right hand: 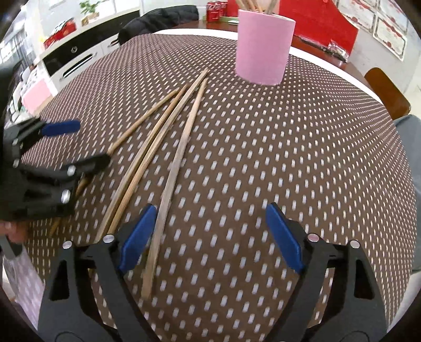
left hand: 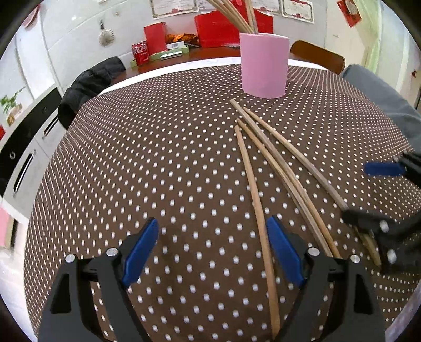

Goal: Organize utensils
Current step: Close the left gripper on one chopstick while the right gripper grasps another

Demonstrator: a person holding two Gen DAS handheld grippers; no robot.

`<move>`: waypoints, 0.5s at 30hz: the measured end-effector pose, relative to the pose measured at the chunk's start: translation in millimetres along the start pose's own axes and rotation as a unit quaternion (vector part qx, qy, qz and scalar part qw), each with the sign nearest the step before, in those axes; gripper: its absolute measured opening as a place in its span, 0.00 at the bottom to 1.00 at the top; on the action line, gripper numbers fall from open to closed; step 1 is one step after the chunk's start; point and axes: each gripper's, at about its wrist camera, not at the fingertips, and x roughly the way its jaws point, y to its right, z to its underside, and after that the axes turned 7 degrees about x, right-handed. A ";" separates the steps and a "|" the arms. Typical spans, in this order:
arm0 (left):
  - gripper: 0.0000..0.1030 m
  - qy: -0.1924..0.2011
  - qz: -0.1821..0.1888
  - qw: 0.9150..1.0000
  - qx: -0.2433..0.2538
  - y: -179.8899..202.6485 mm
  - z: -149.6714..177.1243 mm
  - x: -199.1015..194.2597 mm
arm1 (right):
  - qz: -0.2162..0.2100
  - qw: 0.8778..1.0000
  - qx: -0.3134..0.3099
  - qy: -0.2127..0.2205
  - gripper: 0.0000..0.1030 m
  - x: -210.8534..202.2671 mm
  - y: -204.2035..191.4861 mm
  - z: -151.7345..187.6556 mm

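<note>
Upright at the far side of the polka-dot worktop point(left hand: 158, 157), a pink cup point(left hand: 264, 65) holds several wooden chopsticks point(left hand: 231, 13). Nearer, four loose chopsticks point(right hand: 168, 131) lie fanned between the left gripper point(left hand: 213, 252) and right gripper point(right hand: 210, 236), both spread wide and empty.
</note>
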 end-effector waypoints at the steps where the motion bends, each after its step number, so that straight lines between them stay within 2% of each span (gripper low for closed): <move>1: 0.80 -0.002 0.003 1.000 0.007 0.1 -4.5 2.6 | -0.001 1.000 0.001 0.000 0.76 3.5 -0.4 -7.5; 3: 0.80 -0.009 0.010 1.000 0.017 -1.3 -13.6 8.2 | -0.006 1.000 0.004 0.000 0.67 10.9 0.2 -23.1; 7: 0.80 -0.018 0.029 0.999 0.028 -5.8 -28.2 19.1 | -0.008 1.000 -0.002 -0.005 0.61 26.8 -6.7 -49.5; 8: 0.77 -0.019 0.032 0.999 0.030 -6.6 -30.7 20.6 | -0.007 1.000 -0.004 -0.006 0.57 29.2 -8.3 -52.7; 9: 0.72 -0.019 0.047 0.998 0.034 -7.1 -34.1 22.5 | -0.008 1.000 -0.007 -0.007 0.49 32.5 -11.4 -57.8; 10: 0.59 -0.020 0.066 0.997 0.035 -8.8 -37.7 24.1 | -0.007 1.000 -0.013 -0.006 0.45 35.3 -15.1 -62.2; 11: 0.46 -0.020 0.077 0.996 0.037 -8.4 -41.3 24.6 | -0.006 1.000 -0.018 -0.006 0.35 36.8 -17.8 -64.1; 12: 0.39 -0.020 0.078 0.996 0.049 -6.4 -45.8 25.7 | -0.006 1.000 -0.024 -0.007 0.25 38.4 -20.6 -67.5; 13: 0.20 -0.021 0.087 0.994 0.059 -3.8 -50.0 26.7 | -0.008 0.999 -0.030 -0.011 0.19 38.9 -23.3 -69.4; 14: 0.08 -0.022 0.087 0.994 0.066 -2.1 -52.1 27.6 | -0.007 0.999 -0.036 -0.013 0.09 39.4 -26.6 -70.7; 15: 0.07 -0.022 0.085 0.993 0.075 0.5 -54.8 28.5 | -0.007 0.999 -0.040 -0.015 0.08 39.3 -27.9 -71.2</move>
